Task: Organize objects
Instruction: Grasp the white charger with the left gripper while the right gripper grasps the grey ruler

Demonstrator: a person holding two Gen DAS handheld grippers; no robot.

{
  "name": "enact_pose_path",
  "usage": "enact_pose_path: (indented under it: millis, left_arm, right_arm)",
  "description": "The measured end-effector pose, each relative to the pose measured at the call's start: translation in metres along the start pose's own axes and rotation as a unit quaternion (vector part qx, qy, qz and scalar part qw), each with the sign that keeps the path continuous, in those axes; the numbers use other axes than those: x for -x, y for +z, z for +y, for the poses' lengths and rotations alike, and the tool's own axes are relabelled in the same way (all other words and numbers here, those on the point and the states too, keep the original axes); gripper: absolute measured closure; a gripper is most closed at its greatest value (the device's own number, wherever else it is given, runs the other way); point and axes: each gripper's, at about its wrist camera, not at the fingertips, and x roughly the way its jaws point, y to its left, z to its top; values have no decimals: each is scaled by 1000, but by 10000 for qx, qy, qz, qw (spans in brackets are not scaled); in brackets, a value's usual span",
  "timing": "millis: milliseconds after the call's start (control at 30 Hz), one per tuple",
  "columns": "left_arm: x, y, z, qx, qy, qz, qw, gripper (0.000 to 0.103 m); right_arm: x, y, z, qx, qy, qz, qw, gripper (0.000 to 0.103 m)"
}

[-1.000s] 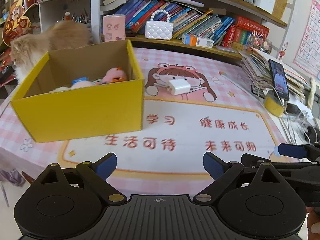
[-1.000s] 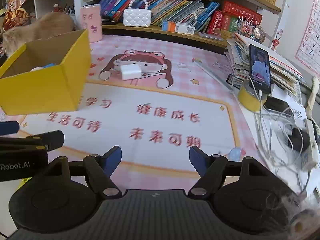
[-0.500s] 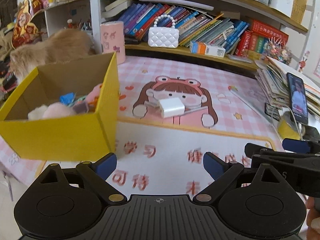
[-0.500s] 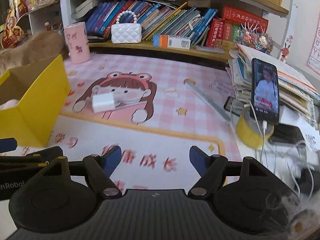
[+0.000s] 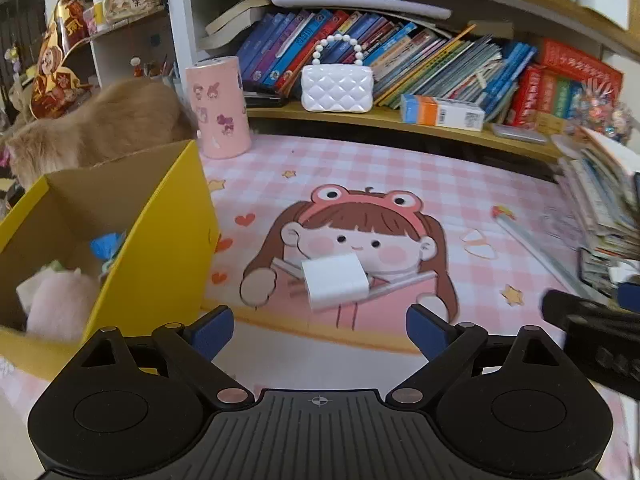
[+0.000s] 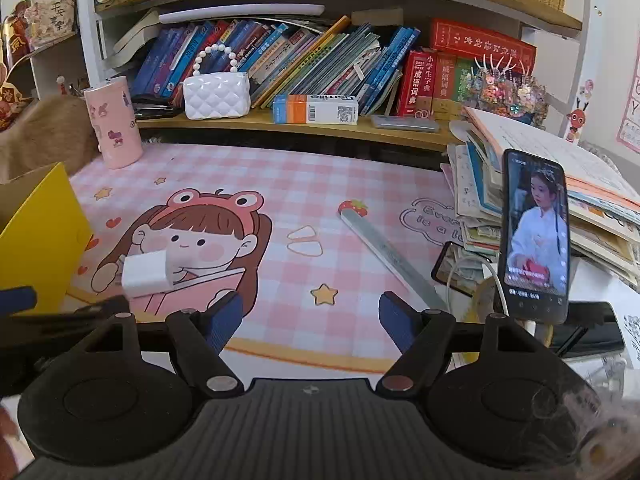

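A white charger block lies on the pink cartoon desk mat, just beyond my left gripper, which is open and empty with the block between its jaws' line. The block also shows in the right wrist view, to the left of my right gripper, which is open and empty. A yellow cardboard box stands at the left and holds a pink plush toy and a blue item. A ruler lies on the mat.
A ginger cat sits behind the box. A pink cup and white quilted purse stand at the back by shelved books. A phone on a stand, cables and a paper stack crowd the right side.
Both grippers have moved forward over the mat toward the charger block, which now lies close in front of the left gripper. The yellow box has slid to the left of both views.
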Motion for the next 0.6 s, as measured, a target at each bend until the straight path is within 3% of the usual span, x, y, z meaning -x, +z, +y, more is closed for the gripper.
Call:
enact_pose_path:
  millis: [267, 600]
  left_arm:
    - [-53, 14, -6, 80, 112, 239, 9996, 9]
    - [-91, 16, -12, 42, 285, 505, 9983, 10]
  right_arm:
    - [-20, 3, -3, 27, 98, 133, 9999, 28]
    - [-51, 10, -22, -22, -219, 112, 9997, 29]
